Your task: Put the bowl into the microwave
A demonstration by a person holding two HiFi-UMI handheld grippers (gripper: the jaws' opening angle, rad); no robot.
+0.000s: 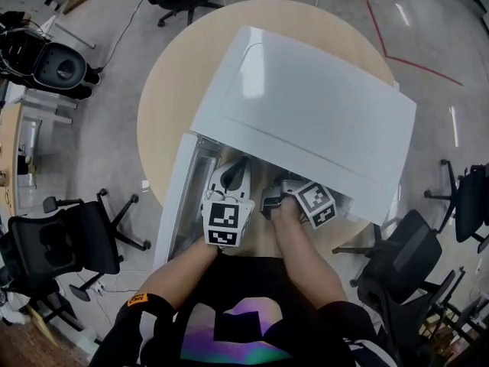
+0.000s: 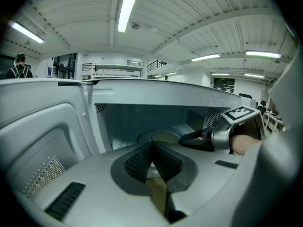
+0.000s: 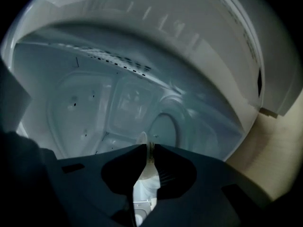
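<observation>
The white microwave [image 1: 306, 121] stands on a round wooden table [image 1: 172, 75] with its door [image 1: 174, 197] swung open to the left. My right gripper [image 2: 185, 139] reaches into the cavity. It is shut on the thin pale rim of the bowl [image 3: 147, 151], which shows in the left gripper view as a pale round shape [image 2: 161, 136] low inside the microwave. In the head view the microwave's top hides the bowl and the right jaw tips. My left gripper [image 2: 152, 145] hovers at the front of the opening, jaws shut with nothing between them.
Black office chairs stand on the floor at the left [image 1: 69, 239] and at the right [image 1: 401, 258] of the table. The open door's inner panel [image 2: 38, 141] is close on the left gripper's left side. Perforated vents line the cavity's back wall [image 2: 142, 119].
</observation>
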